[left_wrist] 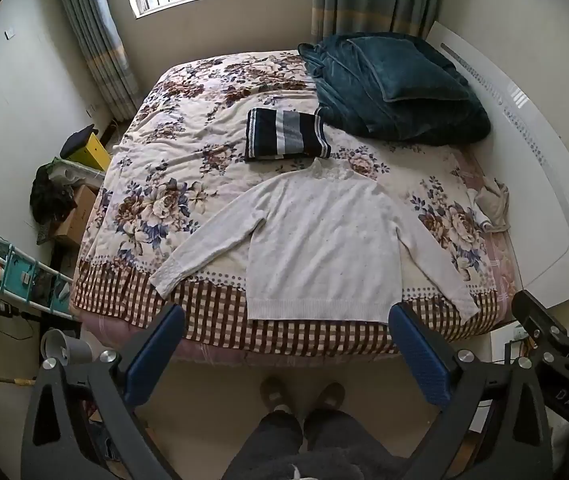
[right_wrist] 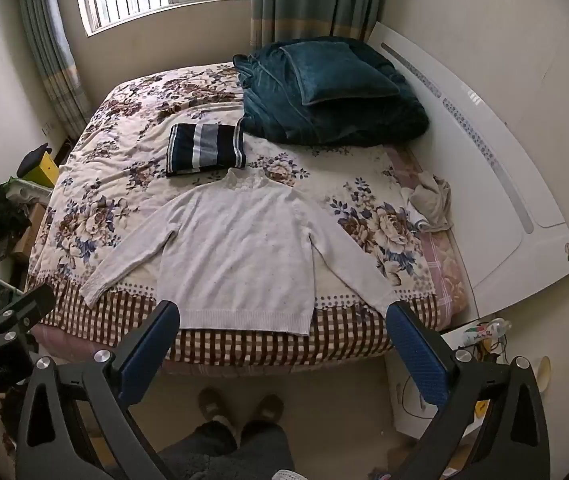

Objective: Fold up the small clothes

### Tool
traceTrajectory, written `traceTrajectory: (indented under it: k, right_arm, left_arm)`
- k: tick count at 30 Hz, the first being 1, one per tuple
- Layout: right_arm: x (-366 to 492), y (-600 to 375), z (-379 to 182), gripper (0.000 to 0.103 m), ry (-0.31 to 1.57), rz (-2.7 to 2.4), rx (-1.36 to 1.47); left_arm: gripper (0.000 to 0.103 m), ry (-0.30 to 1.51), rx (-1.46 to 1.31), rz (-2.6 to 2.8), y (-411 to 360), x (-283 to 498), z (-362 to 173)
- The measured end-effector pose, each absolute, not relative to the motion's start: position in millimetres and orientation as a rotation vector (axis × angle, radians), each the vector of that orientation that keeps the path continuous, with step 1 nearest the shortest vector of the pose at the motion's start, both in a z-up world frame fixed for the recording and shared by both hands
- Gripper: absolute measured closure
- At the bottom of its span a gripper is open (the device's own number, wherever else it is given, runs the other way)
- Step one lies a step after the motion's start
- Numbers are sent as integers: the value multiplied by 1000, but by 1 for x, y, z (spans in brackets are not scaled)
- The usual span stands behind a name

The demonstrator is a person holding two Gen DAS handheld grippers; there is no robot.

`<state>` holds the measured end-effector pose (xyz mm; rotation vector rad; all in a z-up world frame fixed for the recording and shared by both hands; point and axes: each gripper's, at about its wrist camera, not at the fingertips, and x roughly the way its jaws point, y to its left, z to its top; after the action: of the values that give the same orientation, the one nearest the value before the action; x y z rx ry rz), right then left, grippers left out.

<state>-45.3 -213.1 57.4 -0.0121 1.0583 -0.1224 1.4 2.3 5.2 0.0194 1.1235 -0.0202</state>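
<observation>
A small white knit sweater (left_wrist: 320, 236) lies flat on the floral bedspread near the bed's front edge, sleeves spread out; it also shows in the right wrist view (right_wrist: 236, 256). A folded navy striped garment (left_wrist: 284, 134) lies behind its collar, also in the right wrist view (right_wrist: 204, 150). A crumpled beige garment (left_wrist: 492, 206) lies at the bed's right side, also in the right wrist view (right_wrist: 430, 202). My left gripper (left_wrist: 286, 320) is open and empty, held above the floor before the bed. My right gripper (right_wrist: 284, 318) is open and empty too, beside the left one.
A dark teal blanket with a pillow (left_wrist: 396, 88) is piled at the back right of the bed (left_wrist: 220, 320). A white headboard (left_wrist: 540, 184) stands on the right. Boxes and a shelf (left_wrist: 24, 272) crowd the floor at left. The person's feet (left_wrist: 300, 396) stand before the bed.
</observation>
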Motion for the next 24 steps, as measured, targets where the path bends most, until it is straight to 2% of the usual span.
traceTrajectory:
  k: [24]
  right_arm:
    - [-41, -217, 58, 0, 1055, -118, -5]
  left_arm:
    - [0, 1117, 27, -11, -9, 6, 10]
